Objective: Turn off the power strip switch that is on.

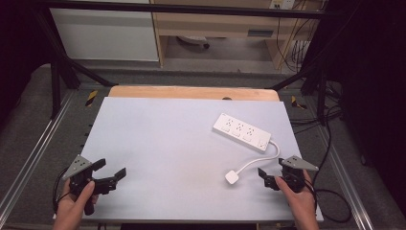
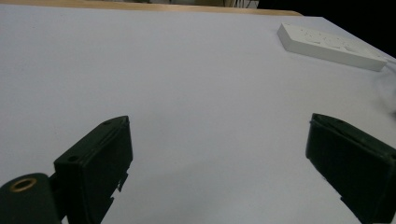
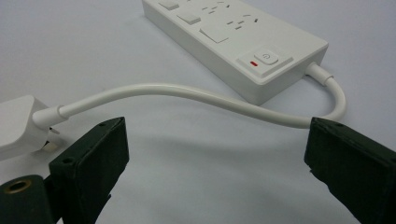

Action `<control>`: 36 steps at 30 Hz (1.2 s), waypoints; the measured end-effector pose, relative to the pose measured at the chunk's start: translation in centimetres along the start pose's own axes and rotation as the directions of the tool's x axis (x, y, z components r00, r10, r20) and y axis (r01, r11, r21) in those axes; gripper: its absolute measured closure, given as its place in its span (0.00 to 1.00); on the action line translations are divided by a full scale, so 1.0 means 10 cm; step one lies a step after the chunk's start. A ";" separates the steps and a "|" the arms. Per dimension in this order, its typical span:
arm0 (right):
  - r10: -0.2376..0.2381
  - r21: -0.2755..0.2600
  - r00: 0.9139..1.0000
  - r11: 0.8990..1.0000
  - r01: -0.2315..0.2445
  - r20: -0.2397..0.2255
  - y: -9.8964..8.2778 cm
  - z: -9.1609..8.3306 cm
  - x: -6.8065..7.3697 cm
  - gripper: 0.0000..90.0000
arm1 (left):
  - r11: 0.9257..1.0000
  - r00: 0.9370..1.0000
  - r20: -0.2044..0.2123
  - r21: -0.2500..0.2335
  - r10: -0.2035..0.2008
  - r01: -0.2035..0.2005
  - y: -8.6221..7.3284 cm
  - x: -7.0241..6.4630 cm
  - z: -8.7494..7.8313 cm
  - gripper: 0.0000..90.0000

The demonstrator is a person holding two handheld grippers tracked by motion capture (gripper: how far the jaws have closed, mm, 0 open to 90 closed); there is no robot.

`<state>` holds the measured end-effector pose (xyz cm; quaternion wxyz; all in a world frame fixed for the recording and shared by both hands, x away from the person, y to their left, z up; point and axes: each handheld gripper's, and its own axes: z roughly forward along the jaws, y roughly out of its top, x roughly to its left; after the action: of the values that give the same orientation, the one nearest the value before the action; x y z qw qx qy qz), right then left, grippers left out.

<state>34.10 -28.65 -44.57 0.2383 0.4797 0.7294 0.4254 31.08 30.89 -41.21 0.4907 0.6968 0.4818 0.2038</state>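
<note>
Bench [image 1: 158,143] top is a matte, pale grey sheet, smooth, with a strip of bare wood showing at its far edge. White plastic strip [image 1: 242,131], long and flat with rounded corners, lies slantwise right of centre in the high view; its thick, glossy white cord [image 1: 268,155] loops back toward the lower right and ends in a small square plug [image 1: 232,177] lying flat. Right tongs [image 1: 271,178] sit lower right, just beside the plug, released, nothing between the black blocky jaws. Left tongs [image 1: 111,173] sit lower left, well apart from the strip, likewise released and empty. The right gripper view adds detail: the strip's rocker switch with a power symbol and a small red mark, sockets behind it, and the cord [image 3: 187,95] arcing across just beyond the jaws. The left gripper view shows the strip [image 2: 329,45] at upper right. No readable writing.
</note>
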 end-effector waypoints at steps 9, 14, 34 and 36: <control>0.009 -0.001 1.000 1.000 -0.009 -0.017 0.01 -0.01 0.01 0.08 | 1.000 1.000 0.003 0.010 0.007 -0.007 0.00 -0.01 0.01 0.08; 0.014 -0.015 1.000 1.000 -0.014 -0.018 0.03 -0.03 0.01 0.08 | 1.000 1.000 0.005 0.010 0.009 -0.009 0.00 -0.01 0.01 0.08; 0.035 -0.076 0.999 0.997 -0.034 0.012 0.12 -0.21 0.00 0.07 | 1.000 1.000 0.010 0.017 0.016 -0.017 -0.01 -0.01 0.01 0.08; 0.032 -0.078 0.999 0.996 -0.031 0.009 0.13 -0.21 0.00 0.06 | 1.000 1.000 0.012 0.019 0.016 -0.016 0.00 -0.02 0.01 0.08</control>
<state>33.12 -29.22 -42.39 0.2540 0.4838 0.7033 0.4548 31.05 30.70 -41.26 0.4852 0.7065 0.4752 0.1988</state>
